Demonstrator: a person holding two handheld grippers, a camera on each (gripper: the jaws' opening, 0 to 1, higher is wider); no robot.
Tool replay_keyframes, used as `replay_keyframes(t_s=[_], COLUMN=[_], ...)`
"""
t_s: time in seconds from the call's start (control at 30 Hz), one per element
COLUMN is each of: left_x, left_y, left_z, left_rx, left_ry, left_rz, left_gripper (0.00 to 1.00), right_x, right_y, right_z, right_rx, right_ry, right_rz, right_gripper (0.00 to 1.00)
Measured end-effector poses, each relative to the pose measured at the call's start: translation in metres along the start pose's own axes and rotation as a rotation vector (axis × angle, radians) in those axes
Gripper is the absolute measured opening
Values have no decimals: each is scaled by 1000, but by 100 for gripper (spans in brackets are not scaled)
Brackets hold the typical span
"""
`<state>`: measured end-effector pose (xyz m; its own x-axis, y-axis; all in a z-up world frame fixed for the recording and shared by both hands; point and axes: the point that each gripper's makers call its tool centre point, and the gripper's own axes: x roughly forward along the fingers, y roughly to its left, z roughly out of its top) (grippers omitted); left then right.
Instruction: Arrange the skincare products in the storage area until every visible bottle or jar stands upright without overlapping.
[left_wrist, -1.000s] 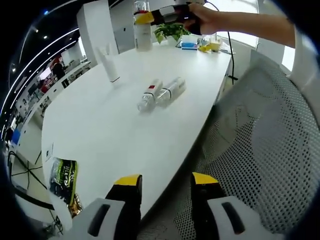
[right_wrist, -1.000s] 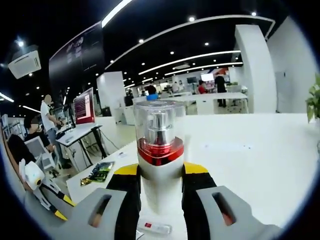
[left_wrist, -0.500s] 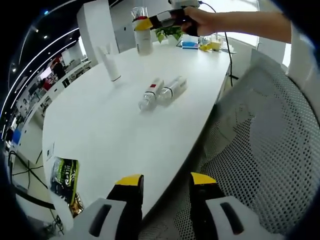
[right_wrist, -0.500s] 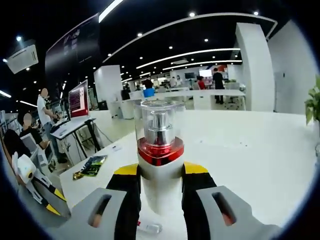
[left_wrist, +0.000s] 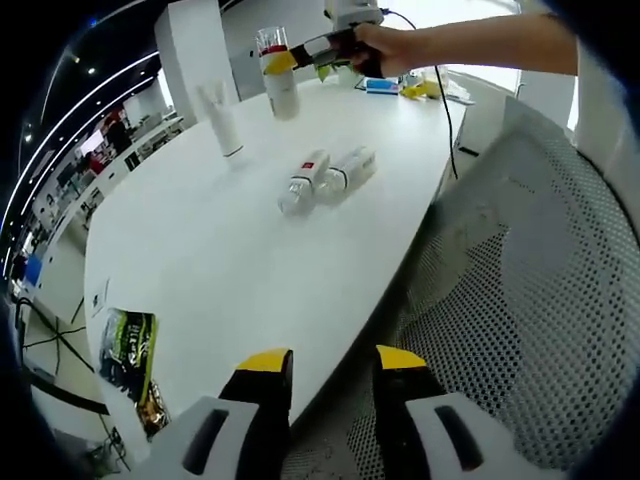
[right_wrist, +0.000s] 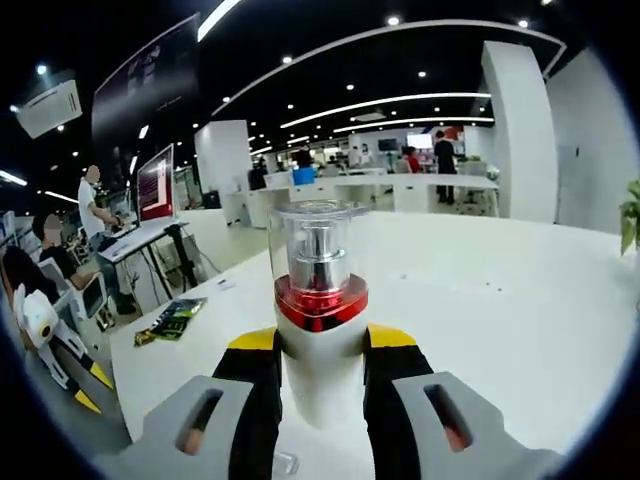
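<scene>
While the right hand-held gripper (right_wrist: 320, 375) stays clamped on a white pump bottle with a red collar and clear cap (right_wrist: 320, 300), held upright above the far end of the white surface (left_wrist: 220, 250); two small clear bottles (left_wrist: 325, 180) lie touching mid-surface; a white tube (left_wrist: 222, 125) stands beyond; the left hand-held gripper (left_wrist: 325, 375) hangs with jaws apart at the near edge.

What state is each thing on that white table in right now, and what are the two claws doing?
White pump bottle with red band and clear cap: upright, gripped by the right claw, above the table.
Two small clear bottles, one with a red label: lying on their sides, side by side.
White tube: standing upright.
Green printed packet: lying flat near the table edge.
Left claw: open, holding nothing.
White table: bears the rest.
</scene>
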<state>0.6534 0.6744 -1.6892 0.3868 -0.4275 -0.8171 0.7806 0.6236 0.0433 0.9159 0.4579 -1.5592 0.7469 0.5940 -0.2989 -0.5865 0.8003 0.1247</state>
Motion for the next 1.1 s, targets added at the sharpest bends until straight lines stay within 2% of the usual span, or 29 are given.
replay_keyframes(t_s=[0.13,0.43,0.7,0.83,0.97,1.1], left_x=[-2,0,0,1,2,3], left_y=[2,0,0,-1,-2,-3], left_z=[4,-1,-2,-2,-5,-6], left_rx=[10,9,10,9,12,9], left_ry=[-23,1,10,13,24,31], left_rz=[11,1,-2,-6,-14,-18], left_gripper=[29,29,29,29,29,29], right_x=[8,23,35,40,46,53], right_y=[-6,-22,-35,-39,-39,-41], right_z=[-3,-12,-17,-20,-21,-19], right_rx=[-9,-50,-59,-85,-129,-149], right_ry=[8,49,41,54,58,59], right_rz=[15,50,77,93,148,161], right_gripper=[27,27,28,28,28,28])
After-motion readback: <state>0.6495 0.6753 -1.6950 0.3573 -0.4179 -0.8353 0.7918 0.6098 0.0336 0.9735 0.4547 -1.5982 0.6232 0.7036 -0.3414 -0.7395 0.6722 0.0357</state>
